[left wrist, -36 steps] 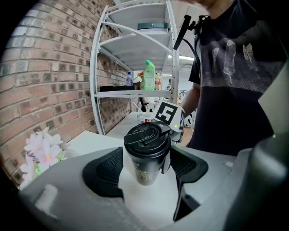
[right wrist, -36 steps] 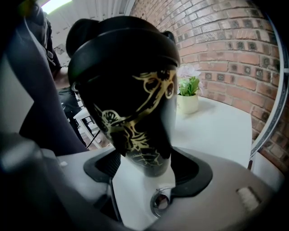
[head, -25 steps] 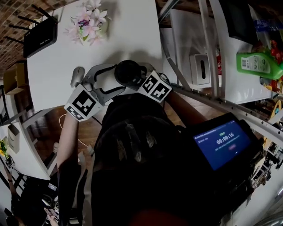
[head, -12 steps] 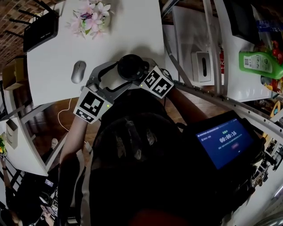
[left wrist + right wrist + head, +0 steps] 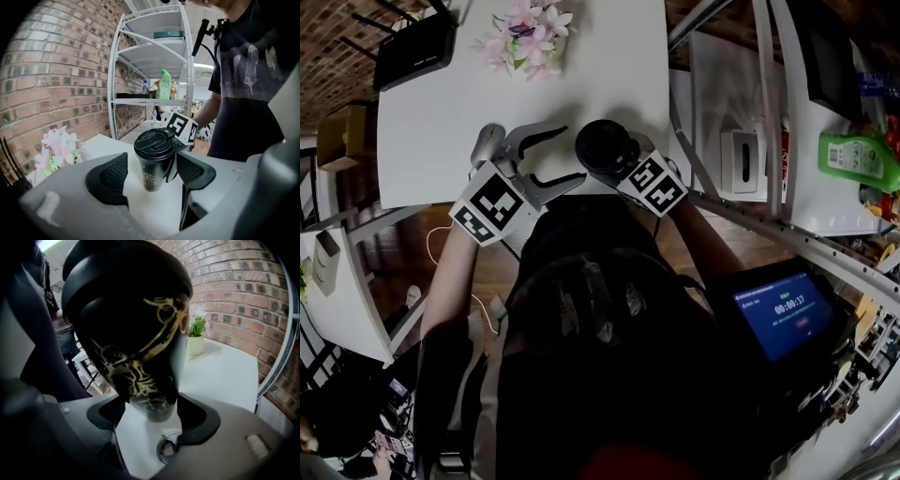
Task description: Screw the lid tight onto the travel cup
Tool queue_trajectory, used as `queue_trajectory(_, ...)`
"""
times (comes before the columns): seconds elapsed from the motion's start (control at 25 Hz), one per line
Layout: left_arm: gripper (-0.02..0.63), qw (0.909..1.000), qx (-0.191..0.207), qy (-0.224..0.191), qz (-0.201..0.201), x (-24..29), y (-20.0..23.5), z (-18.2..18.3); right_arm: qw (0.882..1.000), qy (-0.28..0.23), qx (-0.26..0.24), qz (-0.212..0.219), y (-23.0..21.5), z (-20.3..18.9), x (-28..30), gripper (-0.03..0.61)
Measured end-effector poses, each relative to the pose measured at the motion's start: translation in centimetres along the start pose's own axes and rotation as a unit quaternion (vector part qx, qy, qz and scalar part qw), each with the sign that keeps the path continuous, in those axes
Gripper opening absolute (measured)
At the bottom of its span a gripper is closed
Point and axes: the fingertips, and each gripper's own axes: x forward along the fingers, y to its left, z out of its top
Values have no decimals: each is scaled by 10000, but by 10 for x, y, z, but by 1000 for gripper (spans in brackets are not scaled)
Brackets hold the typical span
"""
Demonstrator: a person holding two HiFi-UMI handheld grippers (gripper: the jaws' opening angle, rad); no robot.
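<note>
Black travel cup (image 5: 153, 159) gripped by right hand-held gripper (image 5: 149, 405); left hand-held gripper (image 5: 572, 153) open

Looking like an office-style workroom or test lab. A white desk (image 5: 441, 122) is standing against a bare brick wall (image 5: 47, 70) and carrying a computer mouse (image 5: 485, 142), a black router (image 5: 414, 49) with antennas and a small pot of pink flowers (image 5: 528, 39). A white metal shelf rack (image 5: 150, 100) is rising just beside the desk, holding a green bottle (image 5: 853, 157) and other bottles. A tablet screen (image 5: 787, 314) is showing a timer readout — pointing to a recording setup. Wooden floor (image 5: 398, 253) is showing under the desk, with more white furniture and clutter crowding the edges.
</note>
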Motion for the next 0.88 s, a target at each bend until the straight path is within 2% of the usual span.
queue_trajectory(0.32, 334, 9982, 440, 50, -398, 15, -6, 2, 9999, 53, 40, -108, 1, -1, 1, 345)
queue_trajectory(0.48, 331, 9978, 544, -54, -364, 20, -9, 4, 9997, 109, 42, -216, 0, -1, 2, 344)
queue_trajectory(0.64, 327, 9991, 255, -181, -270, 20, -9, 3, 9993, 162, 20, -347, -2, -3, 2, 344)
queue_trajectory(0.88, 327, 9989, -150, -418, 133, 20, -10, 2, 9982, 256, 97, -532, -1, -2, 4, 344)
